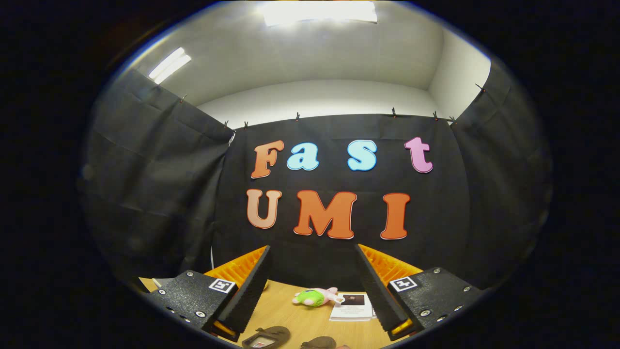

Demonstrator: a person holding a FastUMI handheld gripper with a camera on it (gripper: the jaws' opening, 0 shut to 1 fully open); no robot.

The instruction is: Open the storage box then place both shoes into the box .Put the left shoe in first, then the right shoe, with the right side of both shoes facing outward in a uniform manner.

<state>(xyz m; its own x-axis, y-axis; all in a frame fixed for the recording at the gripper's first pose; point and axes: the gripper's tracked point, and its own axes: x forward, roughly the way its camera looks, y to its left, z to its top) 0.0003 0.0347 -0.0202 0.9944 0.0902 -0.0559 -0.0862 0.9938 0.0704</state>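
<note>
The tool is released, its two fingers spread wide with nothing between them, held above the tabletop and looking across it toward the booth wall. Each finger shows a black ridged pad on its inner face and orange backing behind.

Two brown shoes lie on the wood below and just ahead of the fingers. One shoe sits close by the left finger, its opening turned up so the inside shows. The other shoe lies just beside it toward the right finger, and little more than its top can be seen. Which is the left shoe and which the right cannot be told from here. Where the storage box stands cannot be told either, so opening it appears not yet begun.

Beyond the shoes, between the fingers, rests a small green and pink plush toy, and just beside it a sheet of paper with a dark picture on it. Both sit near the foot of the wall, clear of the shoes.

The shoes look soft and light, likely a suede-like upper that gives under pressure, so they should lift easily but may fold if pinched at the toe. The firmer heel collar or the side wall by the opening seems the best place to grip, one finger inside and one outside, which would also keep the shoe's side facing steady for placing.
</note>
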